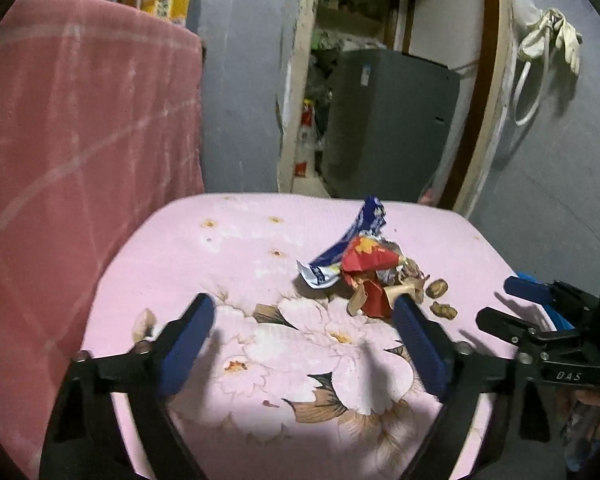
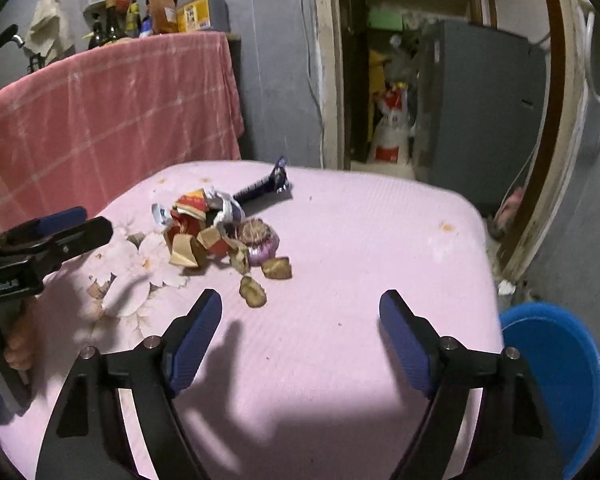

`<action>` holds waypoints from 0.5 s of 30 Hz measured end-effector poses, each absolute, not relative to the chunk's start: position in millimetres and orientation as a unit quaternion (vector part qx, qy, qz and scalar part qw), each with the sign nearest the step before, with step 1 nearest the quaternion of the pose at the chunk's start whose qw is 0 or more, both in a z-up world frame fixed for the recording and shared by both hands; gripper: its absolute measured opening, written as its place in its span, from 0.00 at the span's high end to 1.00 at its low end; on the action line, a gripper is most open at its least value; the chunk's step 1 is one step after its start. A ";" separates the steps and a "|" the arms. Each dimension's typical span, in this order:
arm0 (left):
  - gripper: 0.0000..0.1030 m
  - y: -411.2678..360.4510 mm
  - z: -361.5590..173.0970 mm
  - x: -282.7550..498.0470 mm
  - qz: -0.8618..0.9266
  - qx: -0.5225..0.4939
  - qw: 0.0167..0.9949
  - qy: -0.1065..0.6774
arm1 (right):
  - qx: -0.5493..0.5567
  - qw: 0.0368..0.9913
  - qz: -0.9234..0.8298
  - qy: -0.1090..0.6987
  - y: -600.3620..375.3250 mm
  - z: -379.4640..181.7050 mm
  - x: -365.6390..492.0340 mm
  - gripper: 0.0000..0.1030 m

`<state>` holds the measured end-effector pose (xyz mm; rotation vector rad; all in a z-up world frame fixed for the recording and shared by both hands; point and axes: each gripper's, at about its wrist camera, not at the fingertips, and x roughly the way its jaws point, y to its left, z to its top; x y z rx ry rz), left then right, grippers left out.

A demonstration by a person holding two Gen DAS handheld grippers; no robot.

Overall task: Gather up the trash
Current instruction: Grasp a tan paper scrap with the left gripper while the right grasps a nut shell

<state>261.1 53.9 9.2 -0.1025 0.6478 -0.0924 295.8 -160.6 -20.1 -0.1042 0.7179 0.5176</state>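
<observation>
A small heap of trash lies on the pink flowered table cover [image 1: 260,248]: a blue and white wrapper [image 1: 364,236], a crumpled red wrapper [image 1: 366,266] and brown shell pieces [image 1: 438,289]. My left gripper [image 1: 304,304] is open just short of the heap, and its right finger partly hides the red wrapper's near edge. In the right wrist view the heap shows the red wrapper [image 2: 188,210], a dark purple wrapper [image 2: 264,186], a purplish onion-like piece [image 2: 262,244] and shell pieces [image 2: 253,292]. My right gripper [image 2: 300,298] is open over bare cloth, to the right of the heap. Nothing is held.
A blue bin [image 2: 560,360] stands low beside the table's right edge. A pink checked cloth [image 2: 120,112] hangs at the back left under several bottles [image 2: 196,4]. A doorway with a grey cabinet [image 2: 472,100] lies behind. Fingers of a hand [image 2: 18,344] hold the left gripper.
</observation>
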 end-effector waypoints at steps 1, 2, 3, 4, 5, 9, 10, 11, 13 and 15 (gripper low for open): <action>0.29 53.1 7.9 263.2 -0.053 -0.052 0.943 0.324 | -0.049 0.900 0.253 0.351 -159.6 -21.2 296.9 0.24; 0.34 52.0 6.5 264.7 -0.062 -0.054 0.941 0.329 | -0.049 0.897 0.257 0.356 -157.8 -22.6 298.1 0.28; 0.35 50.6 4.9 266.2 -0.073 -0.058 0.938 0.334 | -0.050 0.894 0.262 0.360 -155.3 -23.3 298.8 0.32; 0.38 49.3 4.1 267.5 -0.083 -0.062 0.936 0.337 | -0.053 0.893 0.264 0.361 -153.6 -23.4 299.3 0.34; 0.40 47.7 3.2 268.7 -0.094 -0.065 0.933 0.340 | -0.057 0.891 0.267 0.363 -150.4 -24.2 299.7 0.40; 0.44 40.4 5.5 272.0 -0.102 -0.055 0.931 0.345 | -0.067 0.880 0.284 0.375 -138.8 -29.0 302.6 0.54; 0.45 39.1 5.8 272.5 -0.104 -0.054 0.931 0.346 | -0.068 0.878 0.286 0.377 -137.1 -29.9 303.8 0.55; 0.45 38.0 6.0 273.0 -0.107 -0.053 0.930 0.347 | -0.070 0.877 0.288 0.378 -135.5 -30.8 304.9 0.55; 0.45 35.1 5.9 276.2 -0.112 -0.052 0.929 0.349 | -0.070 0.876 0.290 0.380 -133.9 -30.3 307.6 0.57; 0.45 32.3 4.5 279.1 -0.116 -0.051 0.927 0.353 | -0.069 0.874 0.293 0.381 -131.6 -29.7 311.8 0.61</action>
